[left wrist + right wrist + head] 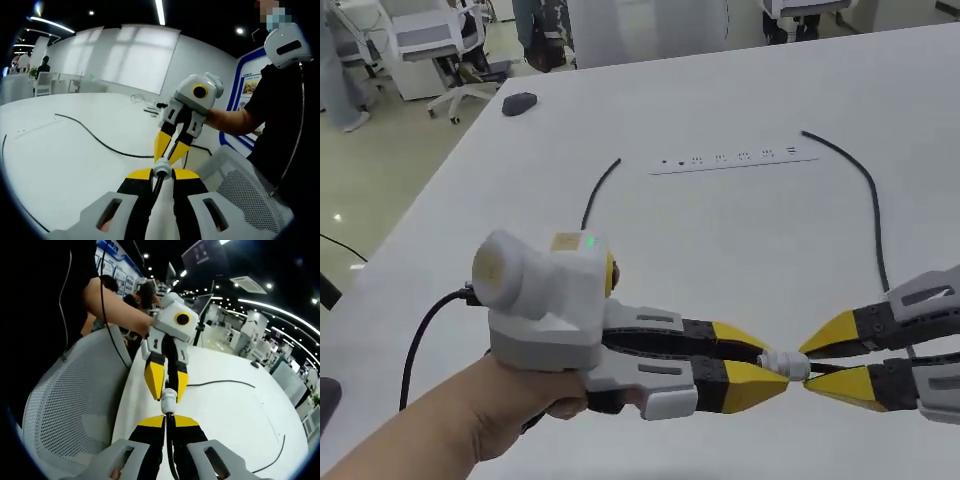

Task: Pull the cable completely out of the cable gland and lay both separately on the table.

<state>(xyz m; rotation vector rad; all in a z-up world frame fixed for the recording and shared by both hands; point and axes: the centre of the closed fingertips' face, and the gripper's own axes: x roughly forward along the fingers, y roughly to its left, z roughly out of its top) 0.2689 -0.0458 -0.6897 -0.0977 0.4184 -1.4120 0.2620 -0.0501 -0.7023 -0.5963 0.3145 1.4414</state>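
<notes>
Above the worktop's near edge, the cable gland (783, 364) is clamped in the left gripper (770, 366). The cable (868, 190) is pinched by the right gripper (807, 368) just beside it. A power strip (735, 158) and a mouse (519, 103) are seen farther back.

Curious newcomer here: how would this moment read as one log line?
left gripper: shut on cable gland | right gripper: shut on cable | cable: not yet out | held over table

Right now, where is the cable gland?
Head view, lower right of centre: the white cable gland is clamped in the left gripper, with the right gripper pinching the black cable beside it.
</notes>
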